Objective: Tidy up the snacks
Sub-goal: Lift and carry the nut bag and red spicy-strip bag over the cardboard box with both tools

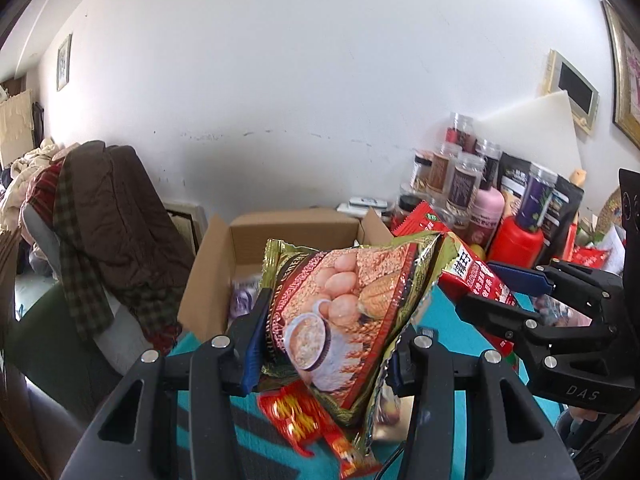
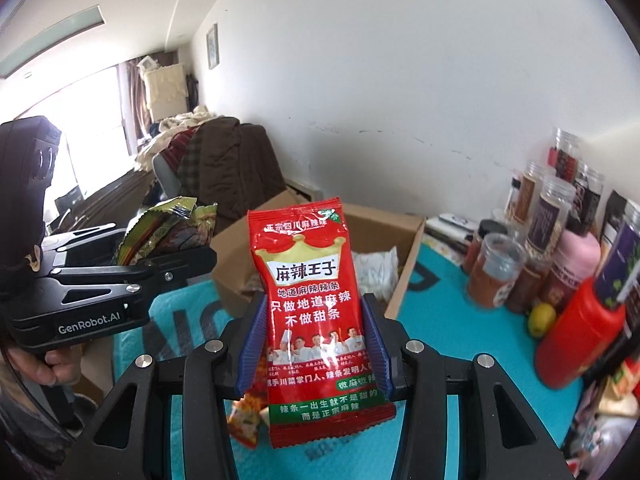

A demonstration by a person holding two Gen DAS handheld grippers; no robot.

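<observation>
My left gripper (image 1: 328, 344) is shut on a gold-green cereal packet (image 1: 352, 320) and holds it above the teal mat, in front of an open cardboard box (image 1: 288, 232). My right gripper (image 2: 316, 344) is shut on a red spicy-strip packet (image 2: 312, 300) and holds it upright over the mat. In the left wrist view the right gripper (image 1: 508, 292) and its red packet (image 1: 476, 276) are to the right of the cereal packet. In the right wrist view the left gripper (image 2: 176, 260) with the cereal packet (image 2: 168, 232) is at the left. The box (image 2: 404, 248) holds a white packet (image 2: 376, 268).
A small red-yellow snack packet (image 1: 312, 424) lies on the teal mat (image 1: 452, 320) under the grippers; it also shows in the right wrist view (image 2: 244, 420). Jars (image 2: 548, 216), a red bottle (image 2: 580, 336), a pink bottle and a lemon (image 2: 540, 318) crowd the right. A clothes-covered chair (image 1: 108, 232) stands left.
</observation>
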